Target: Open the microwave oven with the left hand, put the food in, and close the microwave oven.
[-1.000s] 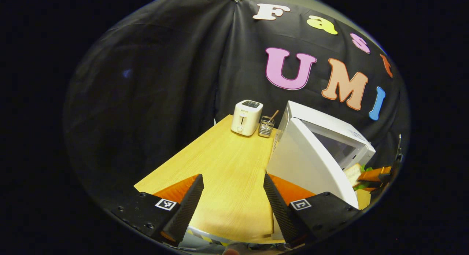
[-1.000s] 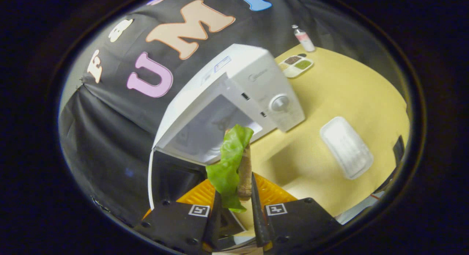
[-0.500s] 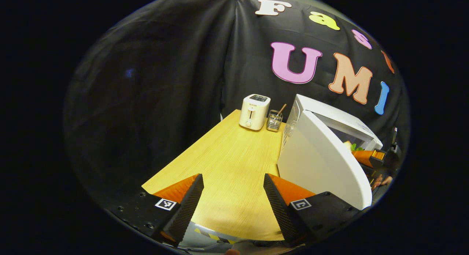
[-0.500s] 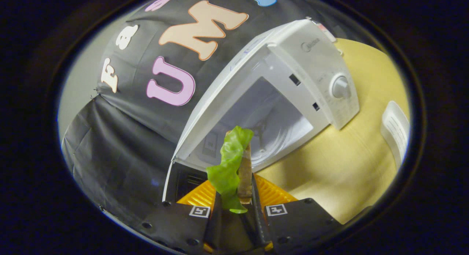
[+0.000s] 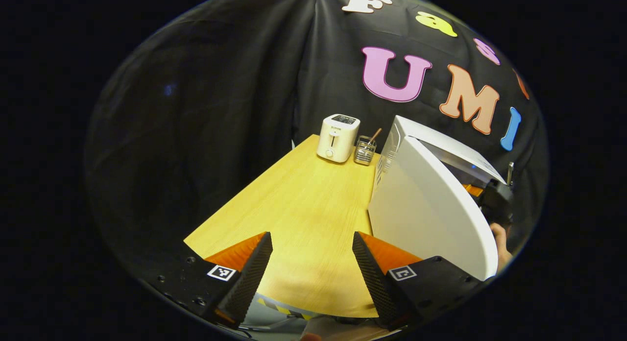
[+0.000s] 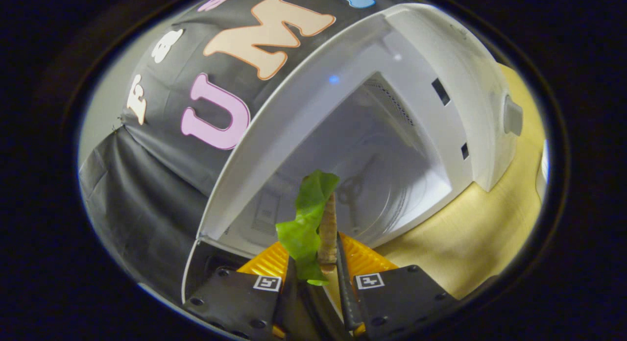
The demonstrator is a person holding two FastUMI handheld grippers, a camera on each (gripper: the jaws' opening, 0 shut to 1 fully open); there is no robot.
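Observation:
In the right gripper view the white microwave (image 6: pixel 441 71) looms close, its door (image 6: pixel 193 262) swung open at lower left and its cavity (image 6: pixel 362 169) facing me. My right gripper (image 6: pixel 314 272) is shut on a sandwich (image 6: pixel 327 228) with a green lettuce leaf (image 6: pixel 303 223), held at the cavity's mouth. In the left gripper view my left gripper (image 5: pixel 312 262) stands open over the wooden table (image 5: pixel 303 208), just left of the open microwave door (image 5: pixel 431 218). Past that door's edge the right gripper (image 5: pixel 492 199) and a hand (image 5: pixel 502 245) show beside the microwave (image 5: pixel 441 145).
A white toaster (image 5: pixel 337 137) and a small wire holder with a stick (image 5: pixel 365 151) stand at the table's far end against the black cloth wall. The table's front edge (image 5: pixel 294 306) lies just under the left gripper. The microwave's knob (image 6: pixel 512 115) sticks out at the right.
The right gripper has carried the sandwich closer, up to the microwave's opening, so the cavity now looms larger. The left gripper stayed open and nearly still beside the door.

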